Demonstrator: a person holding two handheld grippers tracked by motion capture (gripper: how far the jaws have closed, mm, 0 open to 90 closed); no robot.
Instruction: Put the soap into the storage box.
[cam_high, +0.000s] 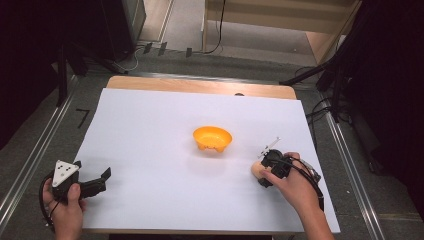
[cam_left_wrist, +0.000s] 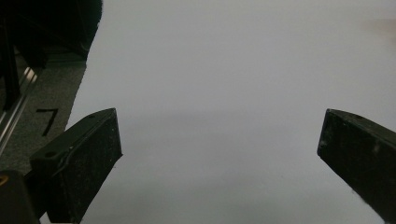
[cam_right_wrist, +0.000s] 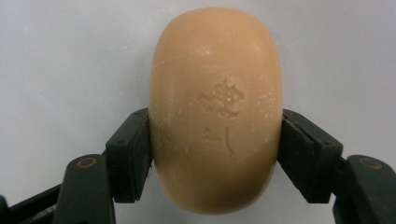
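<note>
A tan oval bar of soap (cam_right_wrist: 215, 109) with a stamped mark lies on the white sheet, and my right gripper (cam_right_wrist: 215, 156) is shut on it, one jaw pressed against each long side. From above, the soap (cam_high: 256, 169) peeks out at the left of my right gripper (cam_high: 266, 172), near the table's right front. An orange bowl (cam_high: 213, 138) sits at the table's middle, apart from both grippers. My left gripper (cam_high: 102, 180) rests at the front left, open, jaws wide with only white sheet between them (cam_left_wrist: 219, 154).
A white sheet (cam_high: 160, 165) covers the wooden table (cam_high: 200, 86). Metal rails (cam_high: 30, 155) run along both sides on the grey floor. Dark stands and cables (cam_high: 320, 75) crowd the back right.
</note>
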